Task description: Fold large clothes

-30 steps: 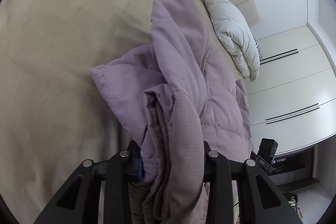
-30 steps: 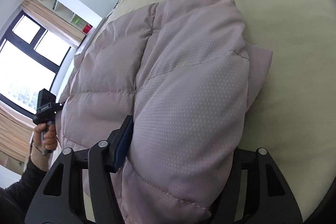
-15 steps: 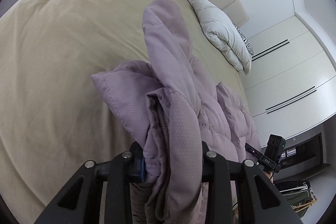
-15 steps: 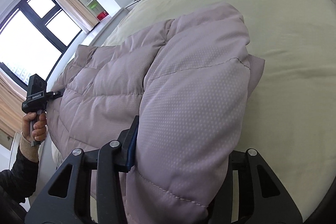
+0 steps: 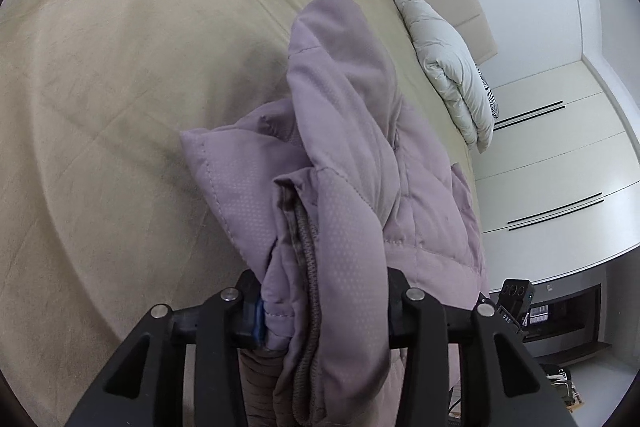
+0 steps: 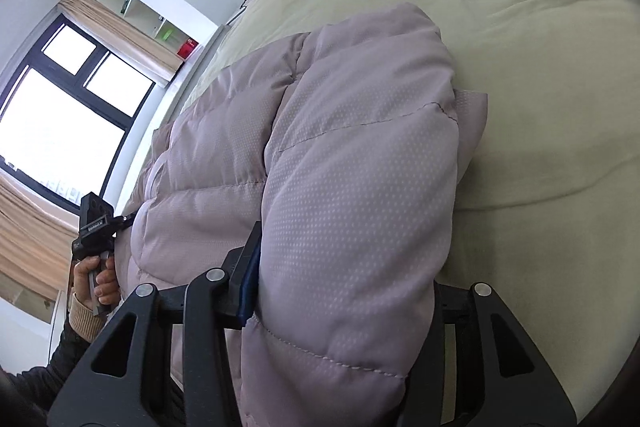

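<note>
Here the left gripper (image 5: 324,303) and right gripper (image 6: 344,291) both angle down over the bed (image 5: 120,87), each part-open, clamping a fold of the jacket (image 6: 352,155), jaws just widening slightly.

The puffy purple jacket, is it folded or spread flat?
Folded: the puffy purple jacket lies doubled over itself on the beige bed.
</note>
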A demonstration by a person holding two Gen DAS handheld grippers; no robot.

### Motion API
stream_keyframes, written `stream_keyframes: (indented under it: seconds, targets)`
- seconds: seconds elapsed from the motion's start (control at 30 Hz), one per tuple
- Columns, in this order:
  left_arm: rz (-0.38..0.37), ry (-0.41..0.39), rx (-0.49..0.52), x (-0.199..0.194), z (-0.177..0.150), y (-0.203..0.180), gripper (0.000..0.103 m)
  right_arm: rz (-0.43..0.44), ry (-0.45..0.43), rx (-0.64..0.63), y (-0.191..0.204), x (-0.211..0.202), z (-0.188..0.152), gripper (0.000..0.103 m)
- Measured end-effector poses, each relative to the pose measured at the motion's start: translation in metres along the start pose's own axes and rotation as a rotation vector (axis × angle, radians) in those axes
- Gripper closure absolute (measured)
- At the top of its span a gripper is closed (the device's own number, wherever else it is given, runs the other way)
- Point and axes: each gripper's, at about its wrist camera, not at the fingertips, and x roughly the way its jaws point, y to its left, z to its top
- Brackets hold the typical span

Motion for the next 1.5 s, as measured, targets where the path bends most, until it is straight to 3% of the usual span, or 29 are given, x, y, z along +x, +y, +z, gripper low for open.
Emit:
stream_keyframes:
  seconds: [0.1,0.3,0.5,0.67,0.87,1.0,1.1,1.17,1.33,1.43,1.5]
  targets:
    - [0.002,-0.001,0.003,0.007,0.001,0.006,0.052,0.006,0.002,-0.024,-0.015,0.004,-0.005,0.052]
    - [-0.004,-0.019,-0.046,0.015,-0.005,0.017,0.045,0.125,-0.055,0.087,-0.050,0.011,-0.028,0.044]
    - [0.014,-0.075,-0.044,-0.015,-0.020,0.021,0.041,0.144,-0.067,0.169,-0.055,0.006,-0.031,0.038]
    - [0.091,-0.156,0.035,-0.058,-0.040,0.009,0.041,0.085,-0.153,0.244,-0.062,-0.028,-0.038,0.037]
    - [0.206,-0.309,0.110,-0.112,-0.055,-0.017,0.041,-0.165,-0.249,0.273,-0.058,-0.079,-0.047,0.037]
    - [0.248,-0.368,0.203,-0.123,-0.061,-0.056,0.041,-0.232,-0.318,0.258,-0.028,-0.097,-0.047,0.037]
    - [0.267,-0.384,0.330,-0.109,-0.067,-0.098,0.031,-0.169,-0.333,0.174,-0.005,-0.109,-0.040,0.037]
    - [0.268,-0.371,0.396,-0.087,-0.063,-0.123,0.030,-0.089,-0.287,0.108,0.019,-0.103,-0.027,0.037]
    - [0.286,-0.265,0.430,-0.010,-0.035,-0.152,0.030,0.143,-0.166,0.054,0.082,-0.039,0.015,0.037]
    - [0.366,-0.234,0.457,0.025,-0.019,-0.157,0.030,0.275,-0.057,0.084,0.110,0.015,0.036,0.037]
    - [0.398,-0.201,0.461,0.042,-0.007,-0.152,0.030,0.280,0.001,0.111,0.120,0.051,0.047,0.036]
